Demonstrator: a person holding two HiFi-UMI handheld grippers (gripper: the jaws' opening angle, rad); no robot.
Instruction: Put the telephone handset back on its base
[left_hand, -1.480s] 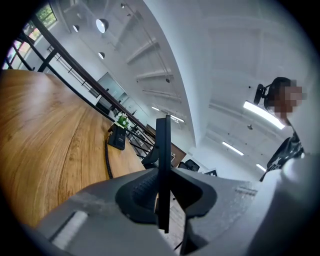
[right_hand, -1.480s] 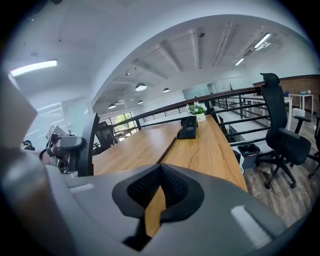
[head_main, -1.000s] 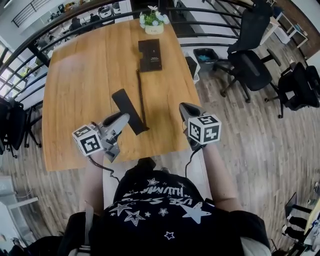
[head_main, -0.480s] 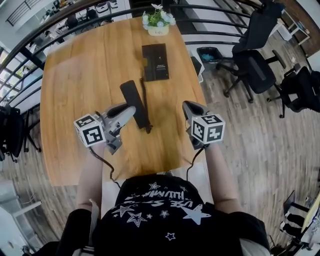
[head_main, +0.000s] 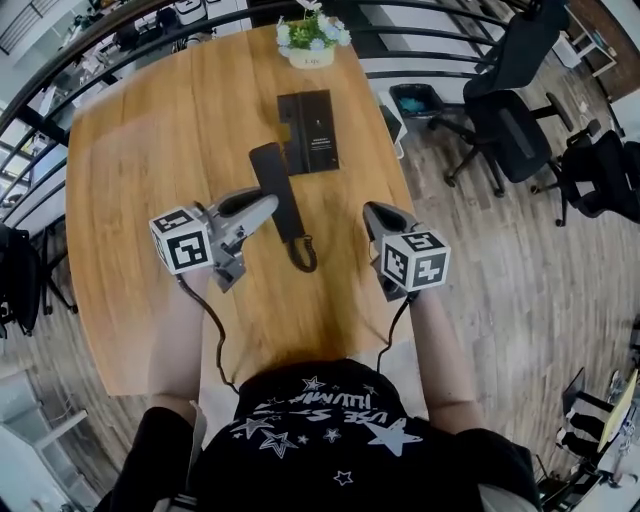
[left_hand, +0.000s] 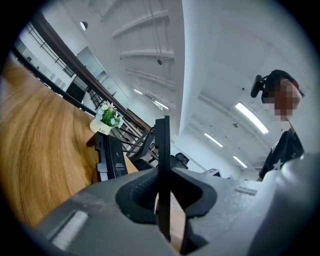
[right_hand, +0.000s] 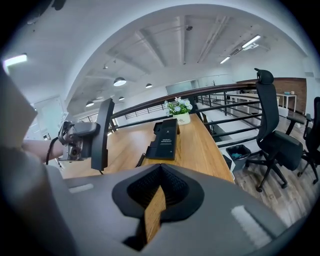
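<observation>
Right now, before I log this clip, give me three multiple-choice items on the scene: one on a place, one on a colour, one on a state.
1. Where does the flower pot stand?
A. At the far end of the table, beyond the phone base
B. At the near edge, by the person
C. On the floor

2. What colour is the phone base?
A. White
B. Black
C. Red

3. What state is the handset in?
A. Seated on the phone base
B. Lying flat on the floor
C. Clamped in the left gripper, off the phone base

Key:
1 A: the head view shows the flower pot past the phone base.
2 B: its whole body is black.
3 C: the left gripper view shows both jaws pressed on the handset.
</observation>
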